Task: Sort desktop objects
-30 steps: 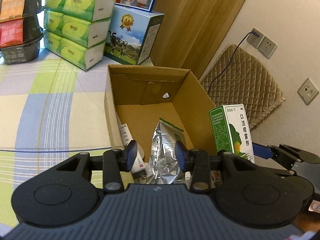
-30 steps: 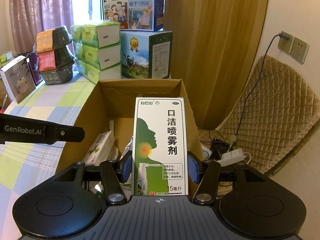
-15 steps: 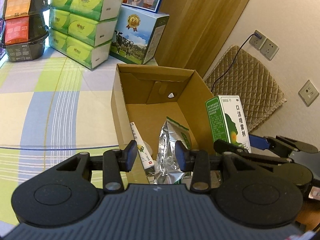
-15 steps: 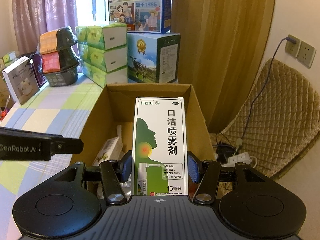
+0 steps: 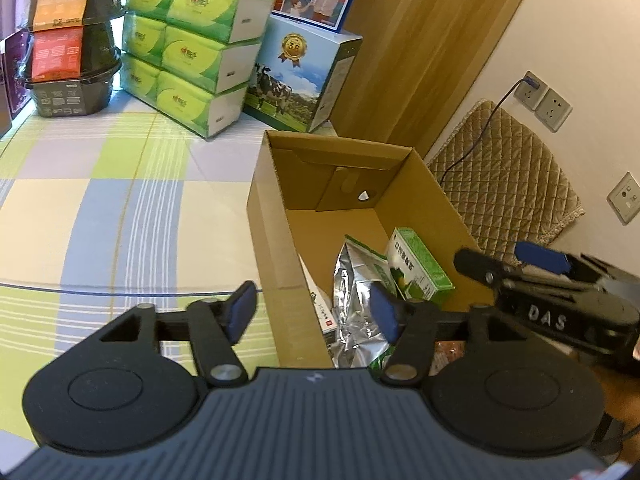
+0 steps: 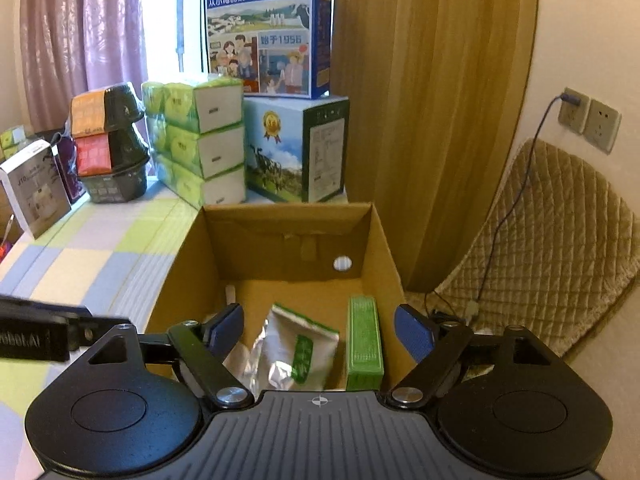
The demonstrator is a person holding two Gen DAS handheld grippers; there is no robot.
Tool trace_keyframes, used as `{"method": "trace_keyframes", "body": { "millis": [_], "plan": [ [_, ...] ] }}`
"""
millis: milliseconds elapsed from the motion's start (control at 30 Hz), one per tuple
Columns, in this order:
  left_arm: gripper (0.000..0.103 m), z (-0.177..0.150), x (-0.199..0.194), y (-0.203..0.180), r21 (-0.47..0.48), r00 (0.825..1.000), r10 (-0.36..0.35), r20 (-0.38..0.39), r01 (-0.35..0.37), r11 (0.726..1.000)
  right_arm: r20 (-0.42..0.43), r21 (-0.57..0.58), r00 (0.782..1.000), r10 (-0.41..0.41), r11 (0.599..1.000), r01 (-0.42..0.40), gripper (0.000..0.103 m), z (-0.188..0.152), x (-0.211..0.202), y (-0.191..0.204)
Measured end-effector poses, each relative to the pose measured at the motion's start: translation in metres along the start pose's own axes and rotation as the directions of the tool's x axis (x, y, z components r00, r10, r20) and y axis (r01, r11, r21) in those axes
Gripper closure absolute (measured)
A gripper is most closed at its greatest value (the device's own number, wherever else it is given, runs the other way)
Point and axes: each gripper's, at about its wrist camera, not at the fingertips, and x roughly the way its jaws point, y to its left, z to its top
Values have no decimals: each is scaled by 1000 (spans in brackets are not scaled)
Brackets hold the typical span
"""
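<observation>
Right gripper (image 6: 319,330), jaws wide apart and empty, above the open brown cardboard box (image 6: 378,236) holding the green-and-white spray carton (image 6: 363,340); left gripper (image 5: 312,310) likewise spread, empty.

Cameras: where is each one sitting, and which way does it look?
Left wrist: on the left gripper, looking down into the cardboard box; the right gripper shows beside it.
Right wrist: on the right gripper, facing the box and curtain; the left gripper's tip shows.
Shared: green spray box, foil pouch.
</observation>
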Motion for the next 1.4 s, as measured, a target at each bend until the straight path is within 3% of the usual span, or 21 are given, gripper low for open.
{"method": "trace_keyframes", "body": {
  "millis": [200,333,467,667,833,1200,1400],
  "plan": [
    [10,-8,-18,-6,21,999,30,39,-31,999,-11,17,1000,-4,1000,5,11,-17,-24,-5],
    [2,-20,-39,-11,26,996,27,85,-29,999,-8,27,1000,-7,1000,7,8,-29,-49,-8],
    [2,-37,-60,-16,25,994,32,108,-35,999,-1,52,1000,-4,999,4,4,-40,-78,-13],
    [1,-68,-82,-25,28,996,56,73,-58,998,-8,79,1000,13,997,-13,2,-57,-117,-15],
    [1,-91,-109,-33,31,992,32,123,-36,999,-5,80,1000,6,997,-5,2,-74,-149,-10],
    [1,-123,-157,-54,95,974,134,185,-153,984,21,118,1000,6,993,-9,2,-108,-201,-1],
    [1,-131,-167,-56,84,982,122,143,-135,987,29,127,999,13,992,-17,2,-117,-221,4]
  ]
}}
